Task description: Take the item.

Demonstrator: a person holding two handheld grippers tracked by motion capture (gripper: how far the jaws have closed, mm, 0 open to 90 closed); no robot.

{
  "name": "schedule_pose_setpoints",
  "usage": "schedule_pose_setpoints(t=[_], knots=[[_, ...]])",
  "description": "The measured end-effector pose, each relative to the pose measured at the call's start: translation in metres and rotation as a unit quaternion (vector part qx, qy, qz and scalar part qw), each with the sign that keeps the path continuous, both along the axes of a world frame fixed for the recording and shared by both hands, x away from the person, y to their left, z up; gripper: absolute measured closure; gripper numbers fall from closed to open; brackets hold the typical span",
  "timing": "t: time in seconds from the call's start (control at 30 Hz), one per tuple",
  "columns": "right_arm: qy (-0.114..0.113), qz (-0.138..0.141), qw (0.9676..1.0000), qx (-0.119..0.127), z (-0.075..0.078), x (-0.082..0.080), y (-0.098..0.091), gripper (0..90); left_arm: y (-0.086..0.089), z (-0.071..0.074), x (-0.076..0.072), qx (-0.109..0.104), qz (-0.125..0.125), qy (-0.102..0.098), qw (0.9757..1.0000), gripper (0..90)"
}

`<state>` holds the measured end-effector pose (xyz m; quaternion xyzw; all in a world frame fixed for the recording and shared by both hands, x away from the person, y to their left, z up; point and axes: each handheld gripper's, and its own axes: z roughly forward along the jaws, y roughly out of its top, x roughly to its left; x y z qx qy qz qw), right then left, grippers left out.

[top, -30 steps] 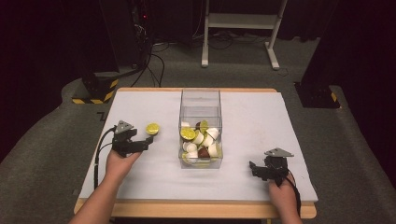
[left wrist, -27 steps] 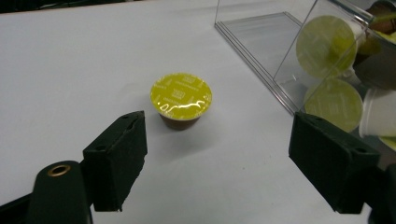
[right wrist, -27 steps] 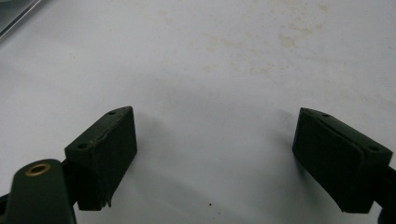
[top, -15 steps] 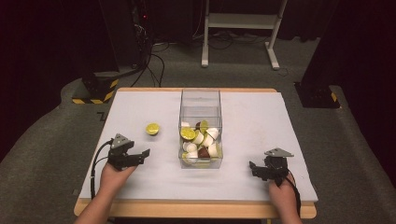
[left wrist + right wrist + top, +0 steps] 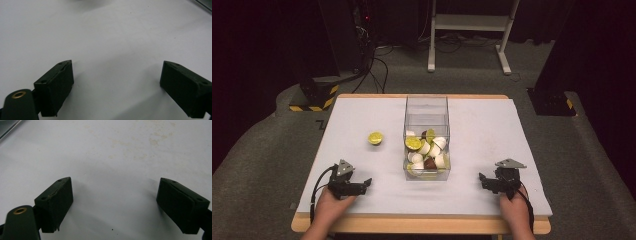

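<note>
A clear plastic bin (image 5: 426,107) stands mid-table, holding lime halves, white pieces and a few brown ones. One lime half (image 5: 375,138) lies cut side up on the white mat, left of the bin. My left gripper (image 5: 363,184) rests low near the front left edge, well short of that lime half. Its jaws have just been opening, and the left gripper (image 5: 116,64) view has only bare mat between them. My right gripper (image 5: 484,180) sits near the front right, jaws pointing left toward the bin. The right gripper (image 5: 115,180) is open over bare, faintly stained mat.
The white mat (image 5: 492,130) covers a wooden table (image 5: 422,225). On the dark floor behind are cables (image 5: 377,65), a white stand (image 5: 472,30) and yellow-black striped bases (image 5: 314,95). A corner of the bin (image 5: 203,5) edges the left gripper view.
My left gripper has pulled back from beside the lime half toward the front edge and sunk lower. The lime half stays where it was. My right gripper has not moved.
</note>
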<state>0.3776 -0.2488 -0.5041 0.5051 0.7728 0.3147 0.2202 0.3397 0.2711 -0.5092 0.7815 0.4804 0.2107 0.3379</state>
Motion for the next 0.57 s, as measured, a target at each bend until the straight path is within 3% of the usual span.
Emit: schedule_pose_setpoints(t=[0.57], knots=[[-0.001, -0.001, 1.0, -0.002, -0.0001, -0.0003, 0.0004, 13.7, 0.0007, -0.0001, 0.0002, -0.003, 0.001, 0.001, 1.0, 12.5]])
